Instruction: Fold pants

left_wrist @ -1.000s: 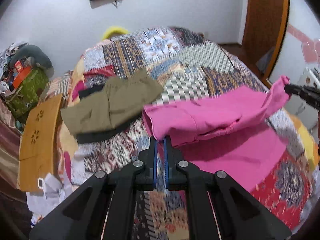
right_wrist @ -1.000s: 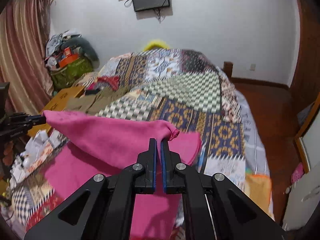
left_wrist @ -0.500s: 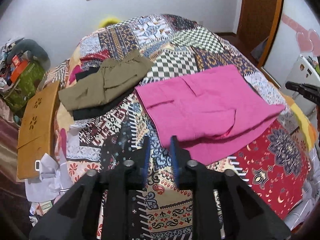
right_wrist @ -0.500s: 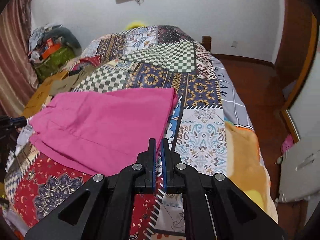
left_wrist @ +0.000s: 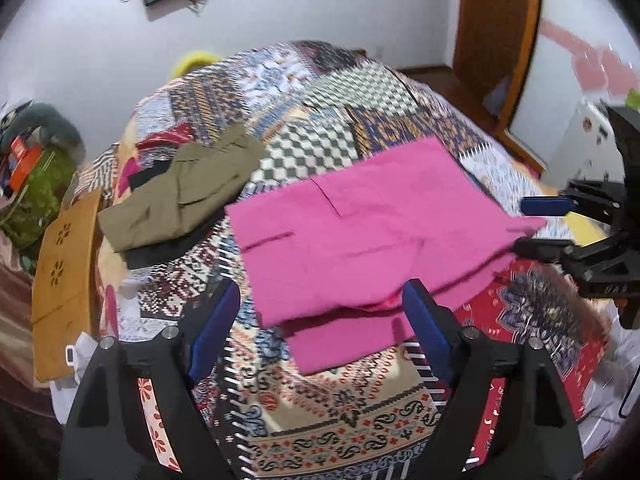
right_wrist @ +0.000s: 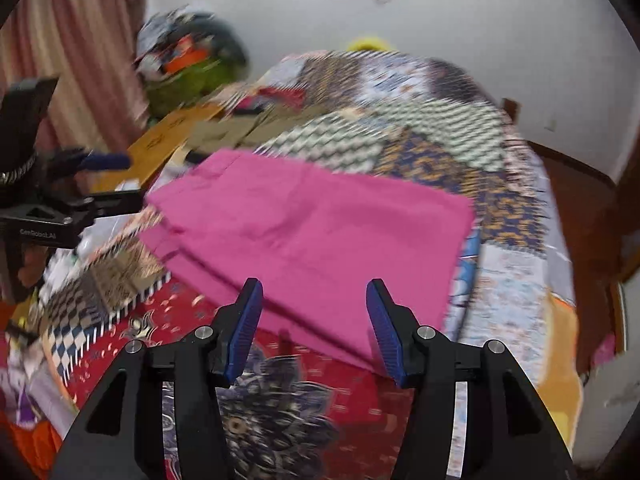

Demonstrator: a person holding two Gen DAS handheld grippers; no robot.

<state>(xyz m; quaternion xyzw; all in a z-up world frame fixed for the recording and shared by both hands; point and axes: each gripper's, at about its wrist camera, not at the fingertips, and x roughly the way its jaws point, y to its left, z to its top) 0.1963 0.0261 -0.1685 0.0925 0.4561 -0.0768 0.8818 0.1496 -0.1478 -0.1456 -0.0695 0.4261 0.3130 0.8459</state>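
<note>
Left wrist view: olive pants [left_wrist: 180, 196] lie folded at left, prob. done. Pink pants [left_wrist: 368, 232] lie folded on quilt [left_wrist: 320, 420]. Left gripper [left_wrist: 320, 320], right gripper [right_wrist: 314, 320]: jaws just been opening, both now wide, nothing between — fold released.

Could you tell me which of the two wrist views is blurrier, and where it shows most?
Right wrist view: clearly blurrier, the patchwork bedspread smeared, the pink folded pants soft-edged. Left wrist view: sharper, mild blur near the right gripper; fisheye bending curves the wooden door frame.
</note>
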